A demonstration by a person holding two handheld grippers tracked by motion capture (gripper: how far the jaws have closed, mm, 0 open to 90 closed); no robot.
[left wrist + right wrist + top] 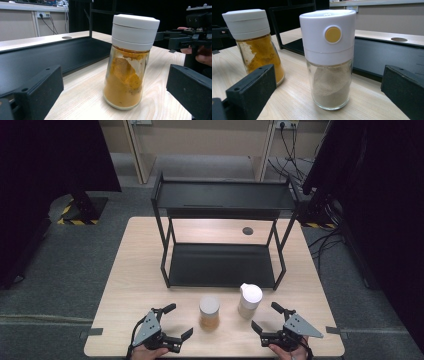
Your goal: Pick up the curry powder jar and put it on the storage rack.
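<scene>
Both grippers were lined up for a grasp — nothing was held yet. The left gripper [175, 322], jaws wide apart, faced the orange jar [209, 312], which stood upright on the table [125, 285] just ahead of it. The right gripper [266, 317], jaws also spread, faced the pale jar [249, 300], standing beside the orange one in front of the rack [222, 265]. Next, each probably had to advance until its jar sat between the jaws — then close squarely on the glass.
</scene>
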